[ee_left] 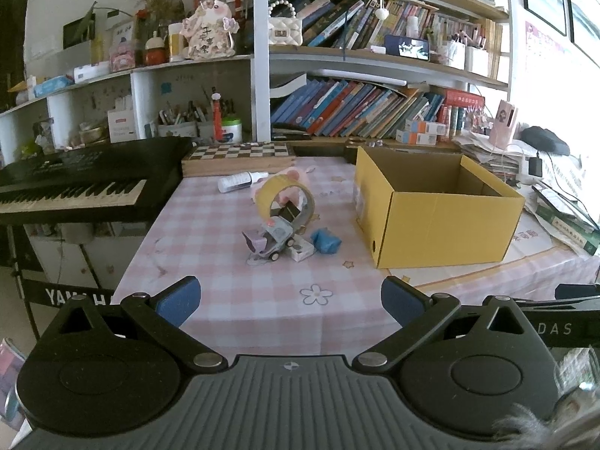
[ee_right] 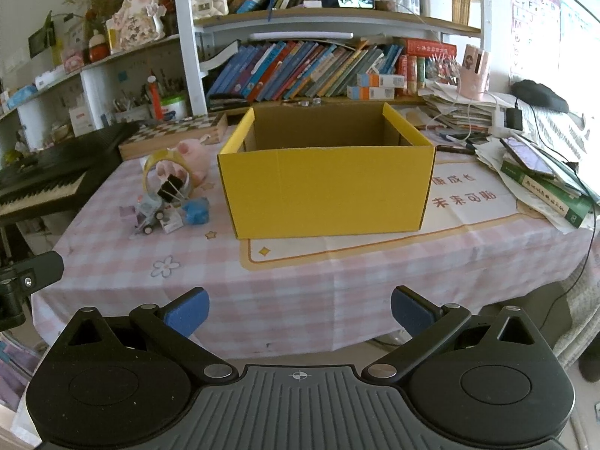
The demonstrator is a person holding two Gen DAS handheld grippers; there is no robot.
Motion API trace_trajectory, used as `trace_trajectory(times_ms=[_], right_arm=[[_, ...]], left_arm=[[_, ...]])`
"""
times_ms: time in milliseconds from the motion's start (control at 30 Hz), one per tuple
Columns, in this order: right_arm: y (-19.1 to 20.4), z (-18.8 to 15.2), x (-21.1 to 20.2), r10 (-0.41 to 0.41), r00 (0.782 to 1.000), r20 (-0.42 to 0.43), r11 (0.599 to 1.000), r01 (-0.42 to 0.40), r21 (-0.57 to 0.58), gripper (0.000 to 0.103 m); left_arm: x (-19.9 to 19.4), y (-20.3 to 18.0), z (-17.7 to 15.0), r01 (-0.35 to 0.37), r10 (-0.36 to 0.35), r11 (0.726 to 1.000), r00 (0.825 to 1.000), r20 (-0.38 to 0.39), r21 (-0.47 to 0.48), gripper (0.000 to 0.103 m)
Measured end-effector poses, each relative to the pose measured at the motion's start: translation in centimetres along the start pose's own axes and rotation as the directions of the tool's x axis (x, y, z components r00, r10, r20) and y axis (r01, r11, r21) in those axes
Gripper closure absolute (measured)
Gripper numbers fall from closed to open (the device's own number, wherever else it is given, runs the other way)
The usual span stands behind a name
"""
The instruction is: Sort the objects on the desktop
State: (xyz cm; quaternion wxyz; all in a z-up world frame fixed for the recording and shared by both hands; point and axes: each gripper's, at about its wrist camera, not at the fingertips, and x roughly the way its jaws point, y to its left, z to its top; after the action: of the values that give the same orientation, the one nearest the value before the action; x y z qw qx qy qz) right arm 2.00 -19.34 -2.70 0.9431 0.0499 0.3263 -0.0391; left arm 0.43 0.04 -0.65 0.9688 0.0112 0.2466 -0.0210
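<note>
A pile of small objects lies on the pink checked tablecloth (ee_left: 232,281): a yellow tape roll (ee_left: 283,202) standing on edge, a black binder clip (ee_left: 287,213) inside it, a grey toy car (ee_left: 273,242), a blue crumpled lump (ee_left: 325,242), a small white box (ee_left: 302,251), a pink plush (ee_left: 290,187) and a white bottle (ee_left: 240,181) lying flat. An open yellow cardboard box (ee_left: 435,221) stands to their right. My left gripper (ee_left: 290,302) is open, well short of the pile. My right gripper (ee_right: 300,309) is open at the table's front edge, facing the yellow box (ee_right: 326,187). The pile (ee_right: 168,195) sits left of it.
A black keyboard (ee_left: 75,187) stands left of the table. A chessboard box (ee_left: 240,157) lies at the back, under bookshelves (ee_left: 356,108). Stacked books and papers (ee_right: 543,183), a phone and cables crowd the right side. The left gripper's edge (ee_right: 22,277) shows in the right wrist view.
</note>
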Motion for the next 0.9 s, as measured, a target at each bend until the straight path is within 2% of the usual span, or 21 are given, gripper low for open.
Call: trace_trajectory(times_ms=[900], right_arm=[[0.78,0.07,0.24,0.003,1.000,-0.008,1.000,-0.004,-0.014,0.000]], left_arm=[[-0.16,0.32,0.12,-0.012,0.012,1.000,1.000,-0.004,-0.012,0.000]])
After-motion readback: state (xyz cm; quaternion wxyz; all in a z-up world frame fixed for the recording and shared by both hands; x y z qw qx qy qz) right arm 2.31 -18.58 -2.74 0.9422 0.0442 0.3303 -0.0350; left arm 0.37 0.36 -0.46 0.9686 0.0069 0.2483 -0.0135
